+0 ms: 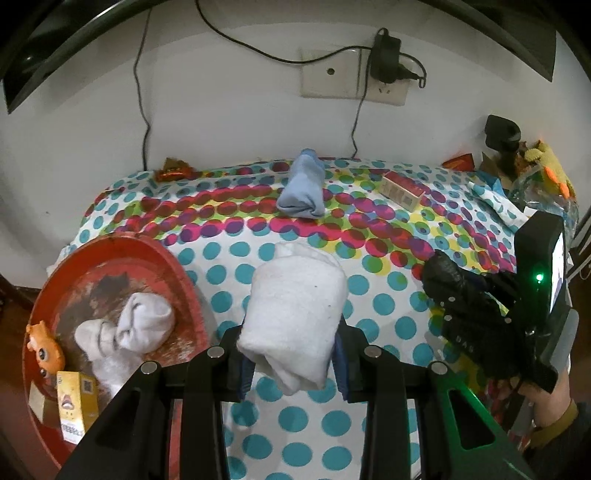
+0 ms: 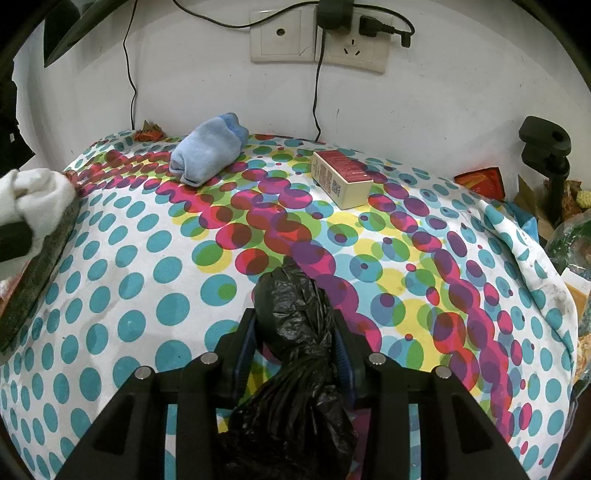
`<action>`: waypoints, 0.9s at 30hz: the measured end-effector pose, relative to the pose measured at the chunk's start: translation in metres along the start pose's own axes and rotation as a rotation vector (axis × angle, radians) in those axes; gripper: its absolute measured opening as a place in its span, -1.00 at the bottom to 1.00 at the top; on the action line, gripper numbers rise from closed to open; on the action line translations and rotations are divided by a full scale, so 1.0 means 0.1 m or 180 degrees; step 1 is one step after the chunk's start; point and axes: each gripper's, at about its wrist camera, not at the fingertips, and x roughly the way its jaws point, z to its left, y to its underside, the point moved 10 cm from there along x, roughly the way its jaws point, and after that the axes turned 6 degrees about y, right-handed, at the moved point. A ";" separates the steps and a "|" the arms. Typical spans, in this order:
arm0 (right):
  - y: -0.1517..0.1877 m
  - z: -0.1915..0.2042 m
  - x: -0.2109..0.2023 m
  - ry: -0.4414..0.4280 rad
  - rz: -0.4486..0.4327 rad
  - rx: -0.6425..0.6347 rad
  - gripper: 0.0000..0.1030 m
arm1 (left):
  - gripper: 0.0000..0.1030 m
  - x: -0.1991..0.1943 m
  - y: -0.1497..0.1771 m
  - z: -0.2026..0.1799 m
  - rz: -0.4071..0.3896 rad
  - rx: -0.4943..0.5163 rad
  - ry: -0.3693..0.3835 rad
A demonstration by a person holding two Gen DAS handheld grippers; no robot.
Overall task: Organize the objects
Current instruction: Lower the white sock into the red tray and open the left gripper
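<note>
My left gripper (image 1: 293,356) is shut on a rolled white sock (image 1: 295,317) and holds it above the dotted cloth, just right of the red tray (image 1: 184,280). The tray holds a white sock bundle (image 1: 125,332), an orange toy (image 1: 44,349) and a small yellow box (image 1: 75,406). My right gripper (image 2: 295,347) is shut on a crumpled black plastic bag (image 2: 291,317); it shows at the right in the left wrist view (image 1: 454,291). A rolled blue sock (image 2: 207,149) and a red and cream box (image 2: 341,179) lie on the far part of the cloth.
The table is covered by a polka-dot cloth (image 2: 147,266) against a white wall with sockets (image 2: 317,35) and hanging cables. A black clamp stand (image 2: 546,155), red packets and cluttered bags sit at the far right. A small orange wrapper (image 1: 171,170) lies at the back left.
</note>
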 end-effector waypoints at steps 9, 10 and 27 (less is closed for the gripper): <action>0.01 0.01 0.00 0.0008 -0.0001 0.0000 -0.23 | -0.38 -0.24 0.01 0.38 -0.0074 -0.0075 -0.0150; 0.01 0.01 0.00 0.0009 0.0000 0.0000 -0.23 | -0.38 -0.25 0.01 0.44 -0.0080 -0.0097 -0.0167; 0.01 0.03 -0.01 0.0019 0.0001 0.0003 -0.23 | -0.38 -0.43 0.11 1.45 -0.0099 -0.0517 -0.0507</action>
